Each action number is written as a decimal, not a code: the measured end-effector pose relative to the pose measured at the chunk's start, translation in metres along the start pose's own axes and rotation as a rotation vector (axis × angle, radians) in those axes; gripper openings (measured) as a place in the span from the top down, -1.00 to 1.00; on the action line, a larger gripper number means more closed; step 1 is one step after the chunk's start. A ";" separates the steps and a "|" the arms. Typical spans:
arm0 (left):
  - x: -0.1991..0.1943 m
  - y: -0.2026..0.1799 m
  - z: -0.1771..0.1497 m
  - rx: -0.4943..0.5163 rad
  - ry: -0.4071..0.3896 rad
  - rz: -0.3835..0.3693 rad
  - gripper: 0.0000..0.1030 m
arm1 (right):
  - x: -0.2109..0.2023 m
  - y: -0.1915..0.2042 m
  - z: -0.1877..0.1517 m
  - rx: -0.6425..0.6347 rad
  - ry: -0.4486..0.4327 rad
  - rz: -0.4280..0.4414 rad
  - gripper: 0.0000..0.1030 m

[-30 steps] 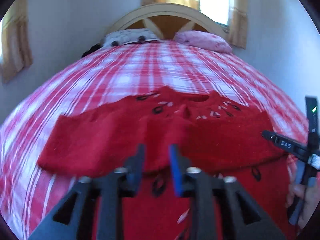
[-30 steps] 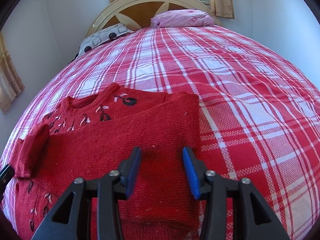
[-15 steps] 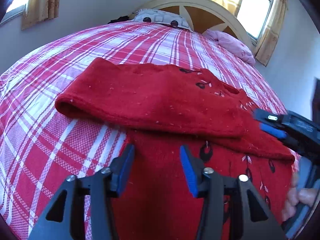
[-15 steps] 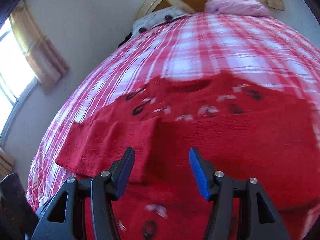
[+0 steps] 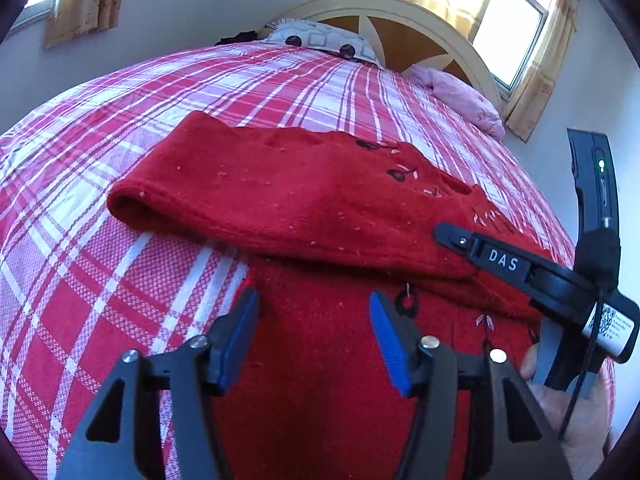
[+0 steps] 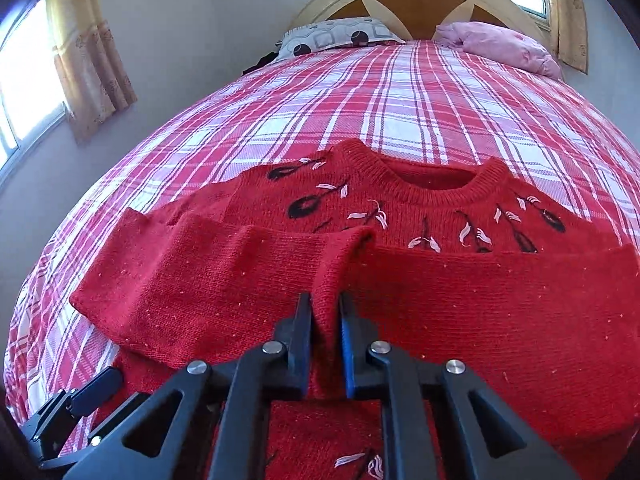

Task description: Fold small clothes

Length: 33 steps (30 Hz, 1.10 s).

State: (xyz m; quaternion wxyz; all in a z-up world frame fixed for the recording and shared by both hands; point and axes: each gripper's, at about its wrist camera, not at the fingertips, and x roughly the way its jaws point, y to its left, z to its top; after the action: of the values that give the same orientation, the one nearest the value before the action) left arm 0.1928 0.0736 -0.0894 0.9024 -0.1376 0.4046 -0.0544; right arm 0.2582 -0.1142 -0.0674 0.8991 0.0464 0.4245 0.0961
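Observation:
A small red knitted sweater (image 6: 420,208) with black and white embroidery lies on the plaid bed, both sleeves folded across its chest. My right gripper (image 6: 325,312) is shut on the cuff end of the left sleeve (image 6: 224,280) at the middle of the chest. In the left wrist view the same sleeve (image 5: 280,196) lies across the sweater, and the right gripper (image 5: 460,240) reaches in from the right. My left gripper (image 5: 314,312) is open and empty, just above the sweater's lower left body (image 5: 320,360).
The red and white plaid bedspread (image 6: 400,92) covers the bed. A patterned pillow (image 6: 336,38) and a pink pillow (image 6: 496,44) lie by the wooden headboard (image 6: 416,4). Curtained windows are on both sides. The left gripper's body shows at lower left (image 6: 72,404).
My right gripper has swung left over the sweater and closed on the left sleeve's cuff. My left gripper has opened wider and come down toward the sweater's lower left side.

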 end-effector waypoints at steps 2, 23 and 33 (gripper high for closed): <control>0.000 0.001 0.000 0.000 0.000 0.000 -0.17 | -0.007 0.001 0.005 0.013 -0.013 0.023 0.83; 0.016 0.040 0.030 -0.227 -0.024 0.212 -0.44 | -0.164 -0.052 0.066 0.041 -0.335 0.047 0.83; 0.018 0.034 0.028 -0.188 -0.025 0.278 -0.44 | -0.150 -0.132 0.027 0.176 -0.275 -0.078 0.83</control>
State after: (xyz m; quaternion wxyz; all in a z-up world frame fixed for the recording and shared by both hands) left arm 0.2250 0.1077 -0.0947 0.8894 -0.1647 0.4118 0.1109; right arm 0.2040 -0.2751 0.0412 0.9442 0.1213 0.3058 0.0164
